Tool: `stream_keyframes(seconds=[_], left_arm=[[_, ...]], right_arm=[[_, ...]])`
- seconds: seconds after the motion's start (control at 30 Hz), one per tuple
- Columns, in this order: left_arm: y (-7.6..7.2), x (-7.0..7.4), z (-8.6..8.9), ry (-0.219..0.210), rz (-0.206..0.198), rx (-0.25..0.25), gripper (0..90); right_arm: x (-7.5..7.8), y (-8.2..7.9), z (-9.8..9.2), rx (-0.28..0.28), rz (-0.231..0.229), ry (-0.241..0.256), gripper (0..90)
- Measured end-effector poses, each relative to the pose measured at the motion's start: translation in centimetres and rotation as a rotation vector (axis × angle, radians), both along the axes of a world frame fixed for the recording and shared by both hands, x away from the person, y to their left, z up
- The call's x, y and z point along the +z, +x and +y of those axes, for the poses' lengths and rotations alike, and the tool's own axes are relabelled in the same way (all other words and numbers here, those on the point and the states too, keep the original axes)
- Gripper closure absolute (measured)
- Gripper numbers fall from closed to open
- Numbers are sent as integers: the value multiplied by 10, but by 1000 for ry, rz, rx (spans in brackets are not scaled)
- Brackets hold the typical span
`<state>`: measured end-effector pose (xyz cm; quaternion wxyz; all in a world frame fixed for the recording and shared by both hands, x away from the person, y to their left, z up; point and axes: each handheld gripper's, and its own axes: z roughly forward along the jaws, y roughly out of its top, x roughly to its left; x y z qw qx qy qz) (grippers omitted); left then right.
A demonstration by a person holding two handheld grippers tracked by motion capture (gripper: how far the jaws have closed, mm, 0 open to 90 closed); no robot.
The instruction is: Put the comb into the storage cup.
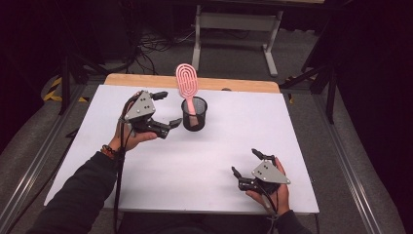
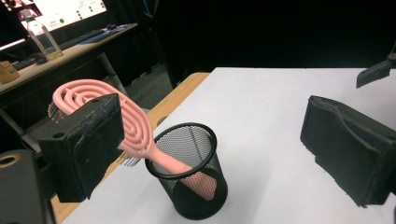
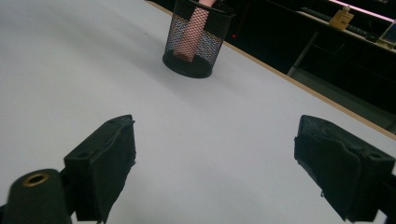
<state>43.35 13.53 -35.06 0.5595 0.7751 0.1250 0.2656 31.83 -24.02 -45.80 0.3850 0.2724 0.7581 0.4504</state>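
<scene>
At twelve o'clock on the white table (image 1: 195,161), a black mesh cup (image 1: 194,114) stands upright with a pink hairbrush (image 1: 187,85) in it, handle down and paddle head leaning over the rim toward the far edge. The left gripper (image 1: 163,108), at nine o'clock of the cup and just beside it, has its jaws spread wide and grasps nothing; in the left gripper view the brush head lies behind one pad (image 2: 86,144), likely without contact. The right gripper (image 1: 246,163), at five o'clock and well apart, is likewise released and empty, seemingly parked clear of the cup.
</scene>
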Motion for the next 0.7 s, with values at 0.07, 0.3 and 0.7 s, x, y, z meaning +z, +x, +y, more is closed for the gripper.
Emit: stream_keyframes(seconds=[0.07,0.3,0.7], left_arm=[[-2,-2,1,8,0,-2,70],[-8,-6,5,30,0,-9,69],[-23,-14,8,47,-9,-22,69]], right_arm=[[0,0,0,1,-1,-1,134],[0,0,0,1,-1,-3,134],[1,-1,1,5,-4,-3,134]])
